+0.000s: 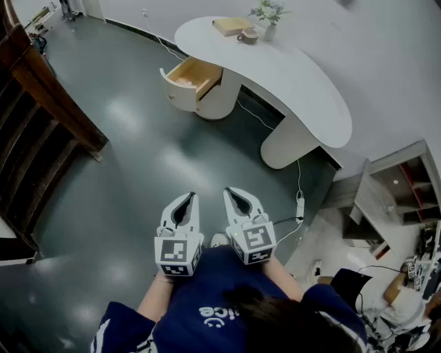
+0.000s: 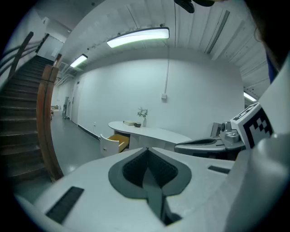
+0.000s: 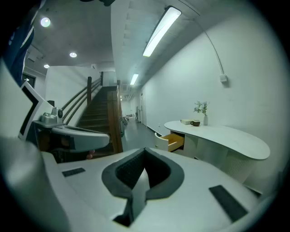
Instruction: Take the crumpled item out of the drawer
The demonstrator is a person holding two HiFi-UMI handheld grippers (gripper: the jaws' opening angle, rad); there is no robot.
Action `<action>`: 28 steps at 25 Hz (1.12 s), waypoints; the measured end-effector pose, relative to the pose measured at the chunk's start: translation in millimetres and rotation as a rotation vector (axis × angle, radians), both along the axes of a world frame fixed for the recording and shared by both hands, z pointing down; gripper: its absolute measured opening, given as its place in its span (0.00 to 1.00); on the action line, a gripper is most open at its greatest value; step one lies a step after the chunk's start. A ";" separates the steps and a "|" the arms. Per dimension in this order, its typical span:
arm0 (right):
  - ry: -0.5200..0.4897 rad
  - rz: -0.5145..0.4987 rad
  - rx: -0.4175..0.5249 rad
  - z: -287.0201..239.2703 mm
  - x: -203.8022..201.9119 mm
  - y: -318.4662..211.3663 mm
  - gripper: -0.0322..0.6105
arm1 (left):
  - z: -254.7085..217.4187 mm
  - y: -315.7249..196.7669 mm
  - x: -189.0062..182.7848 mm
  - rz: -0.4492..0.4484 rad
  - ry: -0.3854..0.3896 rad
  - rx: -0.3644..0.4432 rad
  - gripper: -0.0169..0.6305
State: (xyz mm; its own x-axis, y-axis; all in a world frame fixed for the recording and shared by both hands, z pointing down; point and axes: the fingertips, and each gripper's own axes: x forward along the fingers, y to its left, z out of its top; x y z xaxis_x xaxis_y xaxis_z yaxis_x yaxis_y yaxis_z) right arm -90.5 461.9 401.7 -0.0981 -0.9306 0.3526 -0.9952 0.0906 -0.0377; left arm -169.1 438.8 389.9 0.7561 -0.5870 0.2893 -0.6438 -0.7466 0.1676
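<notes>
An open drawer with a wooden inside juts from the left end of a curved white desk, far ahead of me. It also shows in the left gripper view as the drawer and in the right gripper view as the drawer. No crumpled item is visible inside from here. My left gripper and right gripper are held side by side close to my body, both shut and empty, several steps from the desk.
On the desk stand a book, a cup and a small plant vase. A wooden staircase rises at the left. A cable with a power strip runs across the dark floor. Shelving sits at the right.
</notes>
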 end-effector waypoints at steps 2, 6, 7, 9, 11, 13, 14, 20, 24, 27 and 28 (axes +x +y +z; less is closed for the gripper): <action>0.004 0.004 0.001 -1.5 -1.2 -4.8 0.06 | -1.5 -6.7 -0.7 0.003 0.003 0.001 0.03; -0.006 0.032 0.003 -0.9 -4.4 -14.9 0.06 | -0.2 -20.1 -8.4 0.009 0.010 0.003 0.03; -0.008 0.044 -0.001 0.5 -5.0 -17.1 0.06 | 1.1 -23.4 -11.4 0.010 0.010 0.001 0.03; -0.004 0.062 0.002 1.9 -7.1 -20.3 0.06 | 3.4 -28.6 -17.4 0.017 0.011 -0.003 0.03; -0.008 0.069 0.011 1.8 -11.2 -22.1 0.06 | 5.0 -31.8 -23.0 0.028 0.013 -0.008 0.03; -0.023 0.078 0.020 3.1 -14.6 -24.7 0.06 | 7.6 -35.4 -26.9 0.035 0.010 -0.008 0.03; -0.034 0.084 0.022 4.1 -15.4 -26.1 0.06 | 8.7 -37.5 -27.9 0.036 0.008 -0.008 0.03; -0.083 0.079 0.016 8.7 -15.0 -37.7 0.06 | 9.3 -52.1 -28.6 0.016 0.010 -0.007 0.03; -0.085 0.064 0.025 11.4 2.7 -58.5 0.06 | 12.8 -69.9 -12.0 -0.001 0.019 -0.015 0.03; -0.088 0.034 0.021 14.3 20.2 -89.1 0.06 | 13.6 -97.5 9.1 -0.011 0.008 -0.011 0.03; -0.091 0.022 0.022 14.6 25.4 -100.7 0.06 | 12.2 -109.0 14.6 -0.023 0.005 -0.006 0.03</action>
